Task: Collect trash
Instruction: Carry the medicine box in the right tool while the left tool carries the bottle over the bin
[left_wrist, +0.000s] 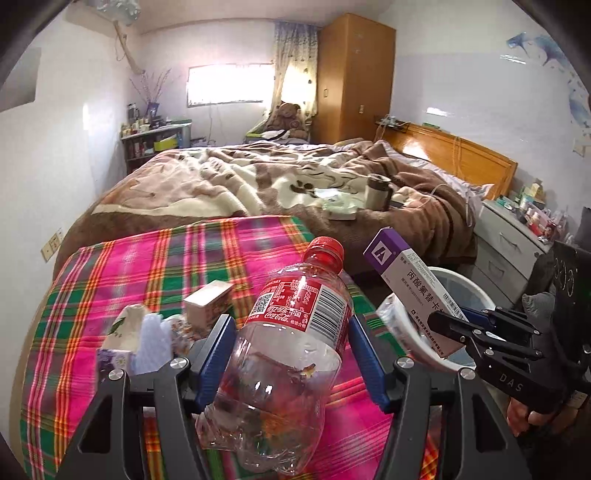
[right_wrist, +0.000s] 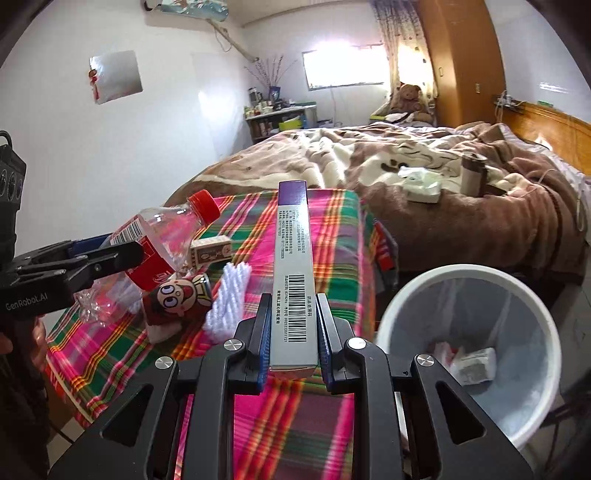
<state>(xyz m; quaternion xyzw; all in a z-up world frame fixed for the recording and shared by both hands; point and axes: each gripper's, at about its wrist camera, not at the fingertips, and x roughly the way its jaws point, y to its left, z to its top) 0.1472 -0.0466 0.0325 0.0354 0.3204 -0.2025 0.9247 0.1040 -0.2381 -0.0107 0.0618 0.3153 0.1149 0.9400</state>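
Note:
My left gripper (left_wrist: 291, 328) is shut on an empty clear Coca-Cola bottle (left_wrist: 284, 354) with a red cap, held above the plaid table (left_wrist: 118, 288). It also shows in the right wrist view (right_wrist: 155, 251), held by the left gripper (right_wrist: 122, 254). My right gripper (right_wrist: 293, 314) is shut on a long purple-and-white medicine box (right_wrist: 293, 266), held above the table's right edge. In the left wrist view the box (left_wrist: 417, 288) hangs over the white trash bin (left_wrist: 469, 288). The bin (right_wrist: 413, 295) holds a liner and some trash.
On the table lie a small carton (right_wrist: 210, 253), a cartoon-face pack (right_wrist: 177, 295), a white foam piece (right_wrist: 229, 299) and a tissue pack (left_wrist: 122, 332). A bed (left_wrist: 258, 181) with a brown blanket lies beyond. A nightstand (left_wrist: 513, 236) stands at the right.

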